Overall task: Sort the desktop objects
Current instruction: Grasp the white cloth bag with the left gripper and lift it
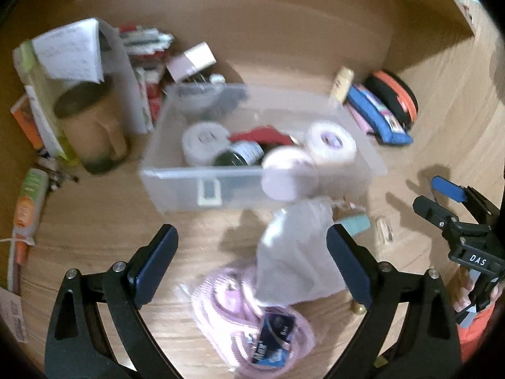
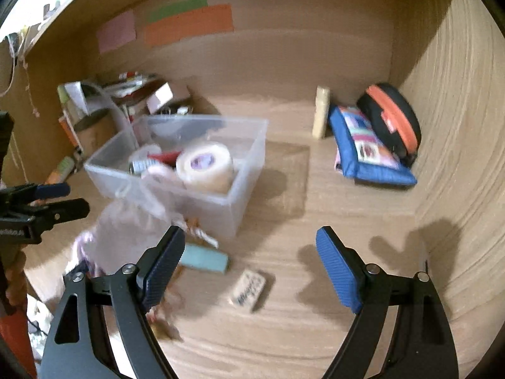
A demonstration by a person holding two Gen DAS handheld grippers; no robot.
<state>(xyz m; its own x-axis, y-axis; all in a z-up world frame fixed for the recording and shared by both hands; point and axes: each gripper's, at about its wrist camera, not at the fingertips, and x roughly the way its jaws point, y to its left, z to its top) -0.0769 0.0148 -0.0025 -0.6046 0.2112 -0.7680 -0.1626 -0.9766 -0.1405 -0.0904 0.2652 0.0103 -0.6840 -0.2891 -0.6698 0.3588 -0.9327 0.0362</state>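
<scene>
A clear plastic box [image 1: 176,186] [image 2: 249,154] sits mid-desk, holding tape rolls [image 1: 329,143] [image 2: 205,165], a dark jar [image 1: 238,154] and a red item. My left gripper [image 1: 252,265] is open and empty above a white drawstring pouch [image 1: 293,252] and a pink packaged item [image 1: 249,315] in front of the box. My right gripper [image 2: 252,268] is open and empty above a white eraser [image 2: 249,289]; a teal block [image 2: 205,260] lies left of it. The right gripper also shows at the edge of the left wrist view [image 1: 448,202].
A brown mug [image 1: 91,126], papers and booklets [image 1: 72,50] crowd the back left. A blue pouch [image 2: 366,145], black-and-orange case [image 2: 393,117] and cream stick [image 2: 321,112] sit in the back right corner. Wooden walls [image 2: 457,126] close the right and back.
</scene>
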